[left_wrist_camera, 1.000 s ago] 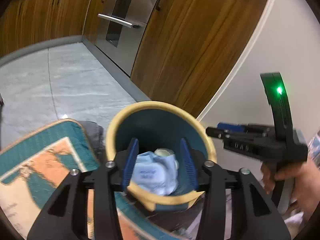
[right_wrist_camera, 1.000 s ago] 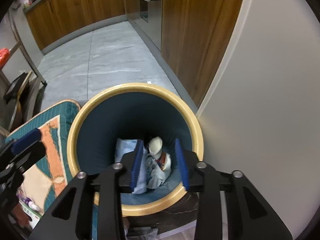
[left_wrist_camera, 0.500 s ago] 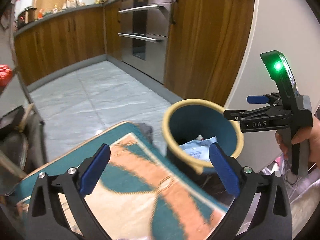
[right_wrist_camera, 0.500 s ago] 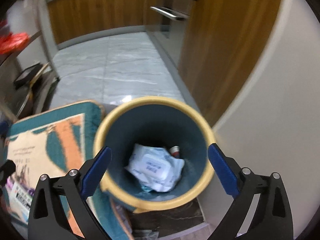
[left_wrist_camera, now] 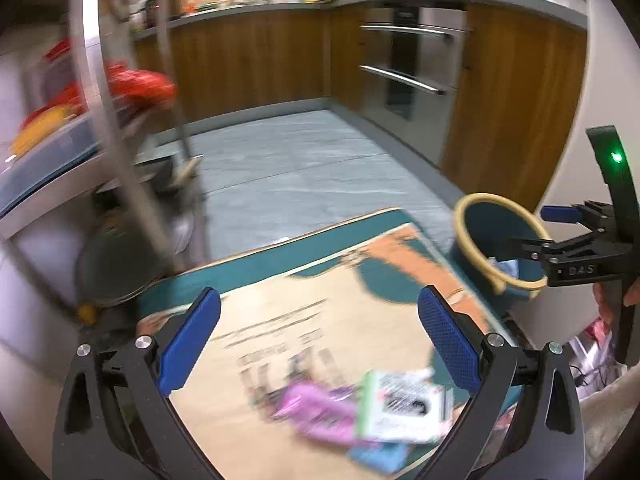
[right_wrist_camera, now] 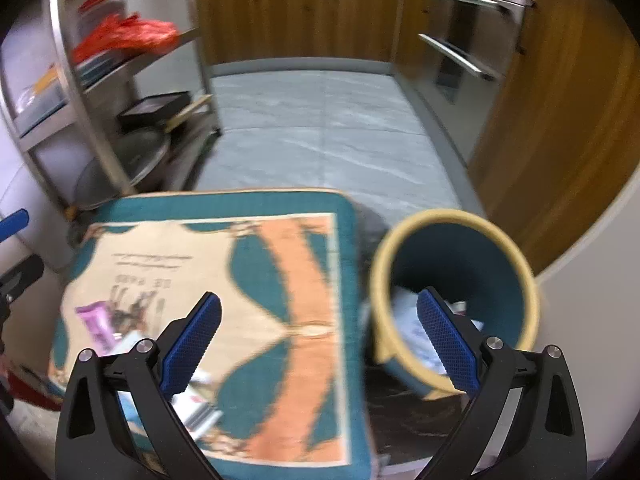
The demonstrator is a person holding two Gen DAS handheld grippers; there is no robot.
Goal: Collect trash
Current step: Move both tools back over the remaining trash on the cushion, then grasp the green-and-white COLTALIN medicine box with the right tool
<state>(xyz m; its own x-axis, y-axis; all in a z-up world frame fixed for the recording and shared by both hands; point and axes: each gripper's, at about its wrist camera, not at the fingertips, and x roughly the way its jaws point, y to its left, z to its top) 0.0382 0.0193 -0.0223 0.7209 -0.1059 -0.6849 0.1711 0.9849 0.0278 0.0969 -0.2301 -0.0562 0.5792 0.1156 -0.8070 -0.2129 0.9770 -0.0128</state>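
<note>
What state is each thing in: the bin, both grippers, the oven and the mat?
Bin: upright, holding trash.
Left gripper: open, nothing between its fingers.
Right gripper: open, nothing between its fingers.
Oven: shut.
Mat: flat, wrappers lying on it.

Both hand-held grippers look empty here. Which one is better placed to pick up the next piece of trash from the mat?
Probably the left hand-held gripper. Its open jaws frame the pink wrapper and printed packet just below. The right hand-held gripper, also open and empty, sits nearer the bin, with that litter off to its left.
</note>
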